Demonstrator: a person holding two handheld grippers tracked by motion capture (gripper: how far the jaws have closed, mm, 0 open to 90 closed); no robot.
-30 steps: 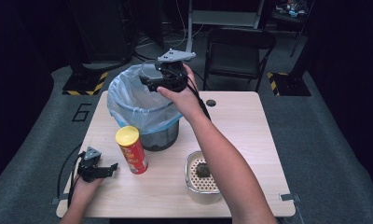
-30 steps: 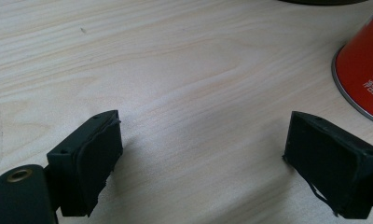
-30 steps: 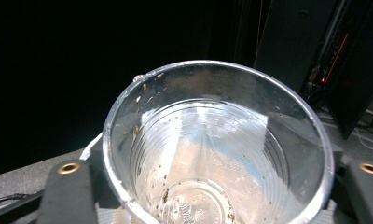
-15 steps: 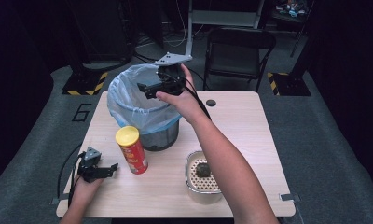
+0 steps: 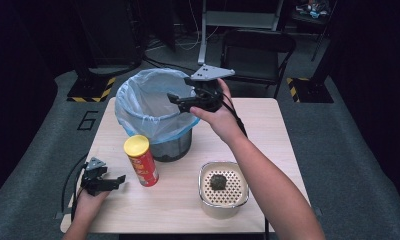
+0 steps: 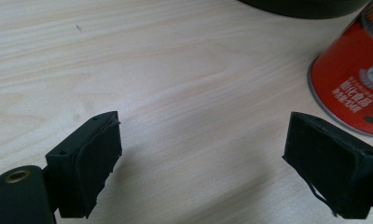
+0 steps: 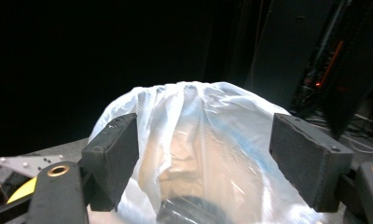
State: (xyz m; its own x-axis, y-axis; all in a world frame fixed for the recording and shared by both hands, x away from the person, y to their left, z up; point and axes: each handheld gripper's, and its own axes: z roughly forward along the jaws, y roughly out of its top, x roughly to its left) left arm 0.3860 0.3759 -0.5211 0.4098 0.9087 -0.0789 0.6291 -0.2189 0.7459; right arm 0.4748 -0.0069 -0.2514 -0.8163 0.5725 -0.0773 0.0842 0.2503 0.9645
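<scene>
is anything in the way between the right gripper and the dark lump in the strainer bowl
Nothing visible. The right gripper hangs open and empty at the bin's rim; bare table lies between it and the dark lump in the strainer bowl.

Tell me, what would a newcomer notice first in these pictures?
Probably the bin with its pale blue liner, at the table's far left, and the right gripper open over its rim. Then the red can with a yellow lid, upright before the bin.

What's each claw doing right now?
Left claw: open, empty, over the pale wooden table.
Right claw: open, empty, jaws just closing slightly.
</scene>
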